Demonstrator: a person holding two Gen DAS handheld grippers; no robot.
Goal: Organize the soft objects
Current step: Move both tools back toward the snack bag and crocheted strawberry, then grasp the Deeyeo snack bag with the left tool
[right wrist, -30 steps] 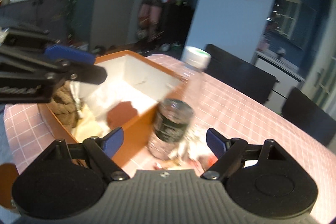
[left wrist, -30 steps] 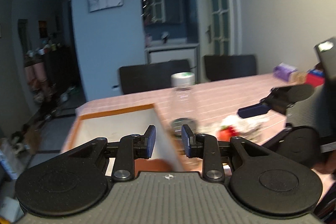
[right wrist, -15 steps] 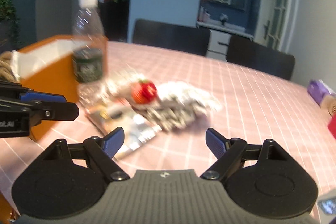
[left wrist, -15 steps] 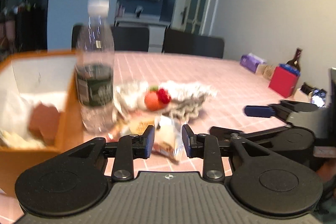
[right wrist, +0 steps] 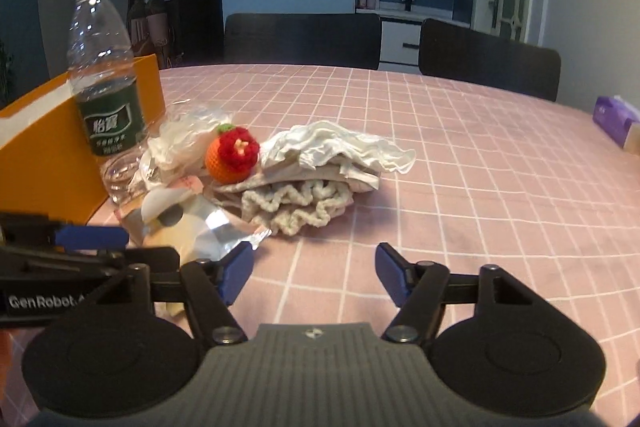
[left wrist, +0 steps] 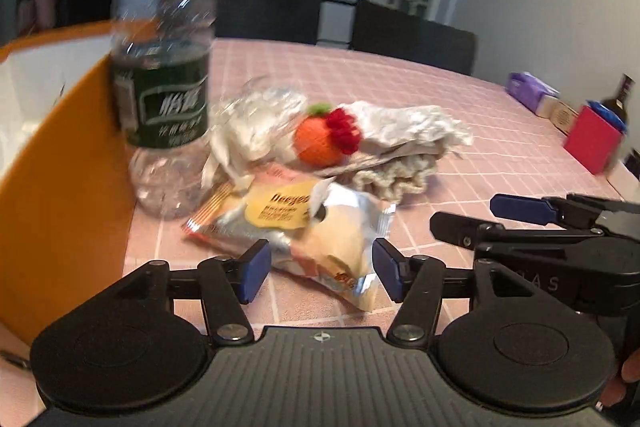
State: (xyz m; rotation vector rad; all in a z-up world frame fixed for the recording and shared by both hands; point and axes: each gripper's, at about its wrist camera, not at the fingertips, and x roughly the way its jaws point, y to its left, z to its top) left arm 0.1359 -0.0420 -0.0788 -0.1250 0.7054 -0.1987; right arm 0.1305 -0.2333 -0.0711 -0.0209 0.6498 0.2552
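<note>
Your left gripper (left wrist: pixel 320 265) has just been spreading its jaws, and they now stand apart either side of the crinkly foil snack packet (left wrist: pixel 304 227), pads not yet pressing. Your right gripper (right wrist: pixel 314 277) has been narrowing but is open too, nothing between its jaws but the pink checked cloth of the bench (right wrist: pixel 460 155). The soft pile lies just ahead: a round crocheted fruit (right wrist: pixel 232 157), orange with a red woolly top, resting on folded white cloth (right wrist: pixel 336 151) over a chunky cream knit (right wrist: pixel 292 207), with crumpled clear plastic (right wrist: pixel 180 139) beside it. Careful here: the tall, nearly empty water bottle (left wrist: pixel 164 75) stands right against the orange box (left wrist: pixel 60 187) and touches the pile, so tugging the slippery packet could topple it. The fruit looks ready to roll off.
</note>
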